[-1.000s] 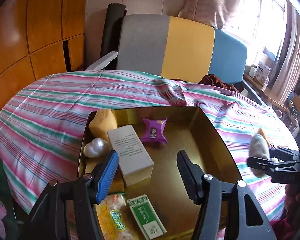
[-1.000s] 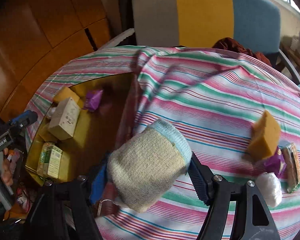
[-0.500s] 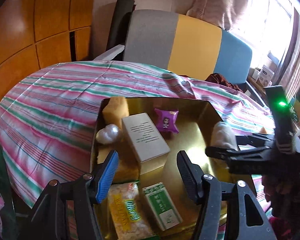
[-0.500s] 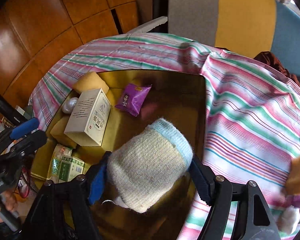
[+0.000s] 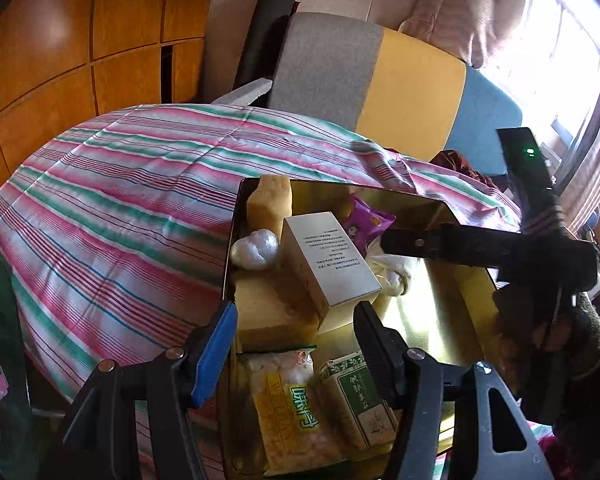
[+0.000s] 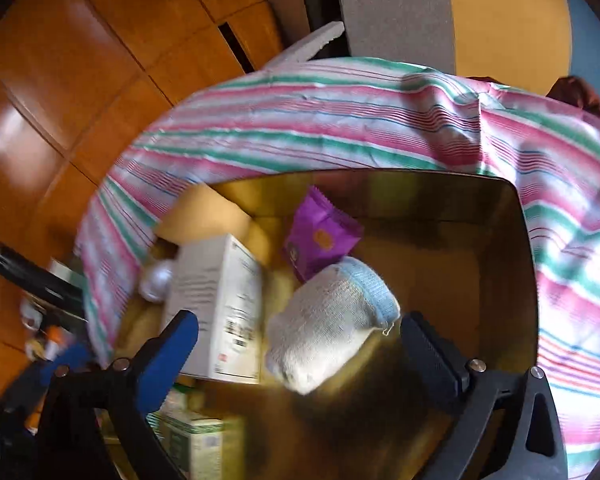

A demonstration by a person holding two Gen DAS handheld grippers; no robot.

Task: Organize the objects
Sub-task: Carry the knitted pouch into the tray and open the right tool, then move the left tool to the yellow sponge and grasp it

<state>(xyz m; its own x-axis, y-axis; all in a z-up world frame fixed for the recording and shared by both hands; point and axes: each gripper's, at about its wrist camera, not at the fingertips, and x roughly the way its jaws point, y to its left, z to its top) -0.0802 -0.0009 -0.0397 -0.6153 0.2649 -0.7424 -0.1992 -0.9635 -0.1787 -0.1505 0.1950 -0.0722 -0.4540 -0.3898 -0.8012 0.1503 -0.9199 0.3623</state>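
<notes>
A gold tray (image 5: 432,312) sits on the striped tablecloth and holds several items. A rolled beige sock with a blue cuff (image 6: 332,316) lies on the tray floor between a white box (image 6: 216,304) and a purple packet (image 6: 320,240). My right gripper (image 6: 298,322) hangs over it with its jaws opening, and the pads stand clear of the sock on both sides. In the left wrist view one right finger (image 5: 420,242) crosses the tray and partly hides the sock (image 5: 392,272). My left gripper (image 5: 296,312) hovers open at the tray's near edge, holding nothing.
The tray also holds yellow sponges (image 5: 270,202), a white wrapped ball (image 5: 256,248), a green box (image 5: 360,400) and a yellow snack bag (image 5: 292,408). A grey, yellow and blue chair (image 5: 380,76) stands behind the table. Wooden cabinets (image 5: 80,40) line the left.
My right gripper carried the sock from over the tablecloth to the tray, came down and opened; the sock now rests in the tray. My left gripper drifted a little along the tray's near edge.
</notes>
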